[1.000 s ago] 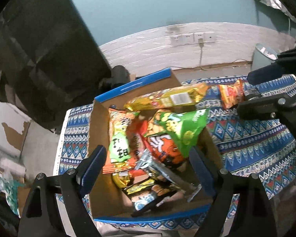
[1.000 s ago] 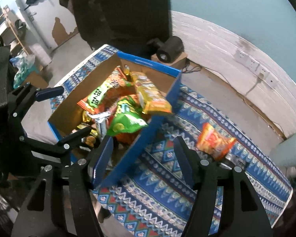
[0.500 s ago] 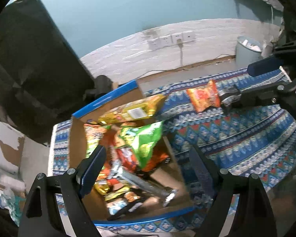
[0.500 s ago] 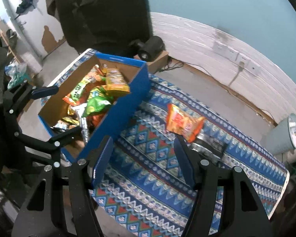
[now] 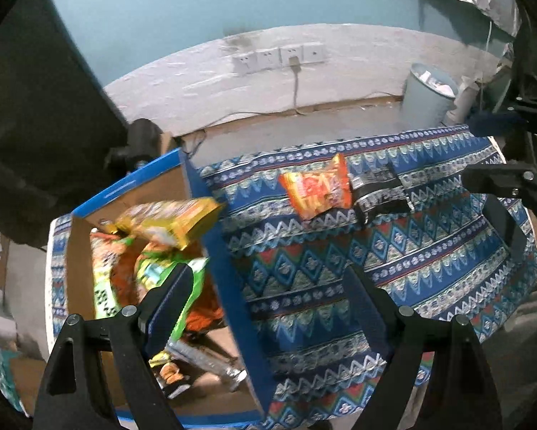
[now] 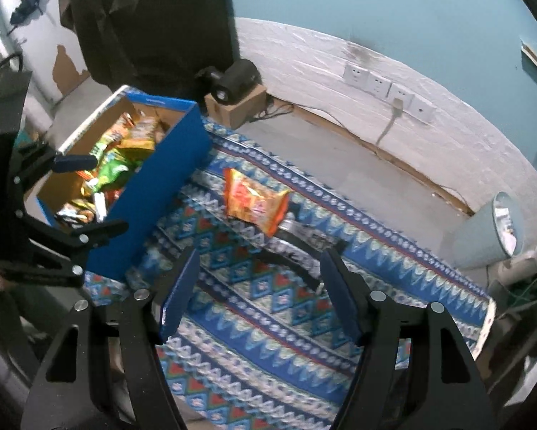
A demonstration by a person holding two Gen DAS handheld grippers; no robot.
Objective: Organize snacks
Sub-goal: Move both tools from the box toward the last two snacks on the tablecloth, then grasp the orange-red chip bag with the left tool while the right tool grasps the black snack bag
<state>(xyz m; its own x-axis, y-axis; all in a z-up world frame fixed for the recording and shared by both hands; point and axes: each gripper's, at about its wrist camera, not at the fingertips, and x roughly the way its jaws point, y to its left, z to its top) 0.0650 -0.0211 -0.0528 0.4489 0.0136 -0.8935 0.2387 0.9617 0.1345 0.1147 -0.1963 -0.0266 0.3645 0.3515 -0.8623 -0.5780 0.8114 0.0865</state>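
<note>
While both my left tongs (image 5: 268,286) and right tongs (image 6: 259,277) hung spread and empty, the right just widening, the orange foil snack packet (image 6: 254,206) lay on the patterned blue table (image 6: 268,340) beside the blue cardboard box (image 6: 161,193).

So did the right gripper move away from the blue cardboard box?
Yes. The right gripper swung from the blue cardboard box toward the orange snack packet.

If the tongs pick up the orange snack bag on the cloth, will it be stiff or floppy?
Probably floppy: the orange snack bag is thin, crinkled film. It looks puffy, so likely light. The glossy film may slip, and it overlaps the dark packet.
</note>
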